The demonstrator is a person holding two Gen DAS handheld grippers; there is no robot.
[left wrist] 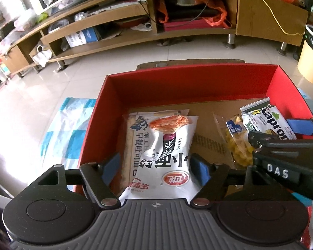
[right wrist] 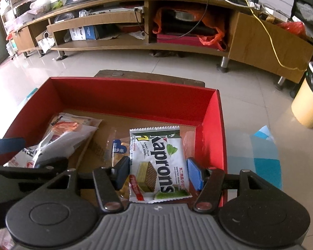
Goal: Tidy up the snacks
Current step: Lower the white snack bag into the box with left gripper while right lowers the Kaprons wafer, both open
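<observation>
A red box [left wrist: 187, 77] with a cardboard floor holds the snacks. On its left side a white snack bag with an orange picture [left wrist: 169, 156] lies on top of a toast pack [left wrist: 134, 145]. My left gripper [left wrist: 155, 167] straddles the white bag and is open, its left pad [left wrist: 110, 167] clear of the bag. On the right side of the red box [right wrist: 135, 98], my right gripper [right wrist: 159, 173] is shut on a green-and-white Kaprons wafer pack [right wrist: 158, 162]. A clear bag of yellow snacks [right wrist: 116, 148] lies beside that pack, partly under it.
The box sits on a low brown stand over a tiled floor. A blue-and-white checked sheet [left wrist: 68, 129] lies left of the box and shows again to its right [right wrist: 265, 162]. A long wooden TV cabinet [left wrist: 135, 37] runs across the back, and a cream bin [right wrist: 308, 102] stands at the right.
</observation>
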